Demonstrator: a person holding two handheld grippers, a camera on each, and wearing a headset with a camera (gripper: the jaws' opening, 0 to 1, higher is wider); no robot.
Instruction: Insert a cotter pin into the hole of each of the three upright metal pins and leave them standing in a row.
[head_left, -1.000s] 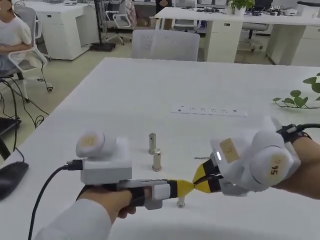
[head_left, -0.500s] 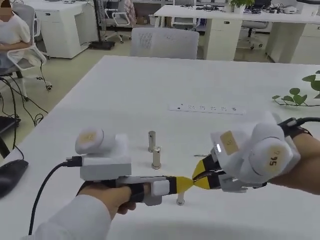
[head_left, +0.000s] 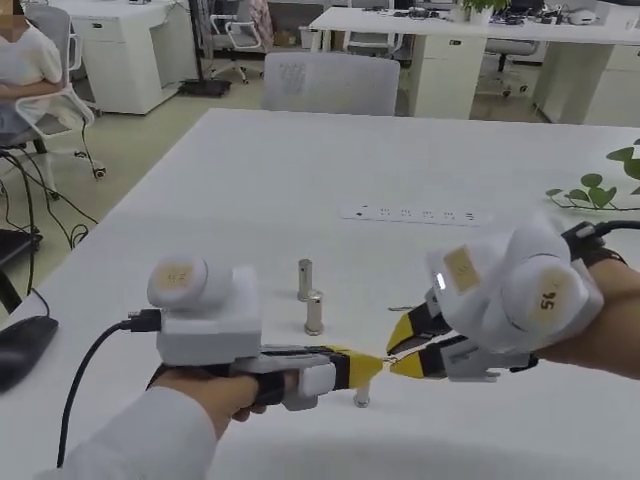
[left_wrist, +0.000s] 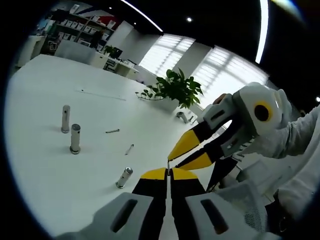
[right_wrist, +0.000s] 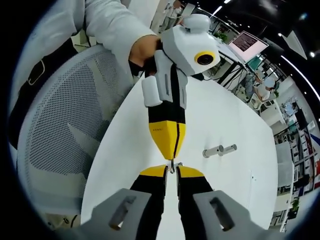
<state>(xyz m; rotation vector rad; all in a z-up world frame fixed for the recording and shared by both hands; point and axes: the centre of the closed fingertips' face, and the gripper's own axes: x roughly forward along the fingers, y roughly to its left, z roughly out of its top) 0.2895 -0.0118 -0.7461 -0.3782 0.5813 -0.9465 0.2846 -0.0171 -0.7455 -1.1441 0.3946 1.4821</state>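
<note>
Fingers of the left gripper hide the top of the nearest metal pin.

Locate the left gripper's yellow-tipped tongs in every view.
Head view: the white left gripper, with yellow-and-black tongs, sits low centre, pointing right at the right gripper.
Left gripper view: bottom centre, tongs shut on a thin wire cotter pin.
Right gripper view: pointing down from the top centre.
Shared landmark: two upright silver metal pins.

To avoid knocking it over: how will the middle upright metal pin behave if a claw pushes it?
The middle metal pin is tall and slim, so a push near its top would probably tip it. Being round, it may then roll on the smooth table. Solid-looking metal, likely heavy for its size.
</note>
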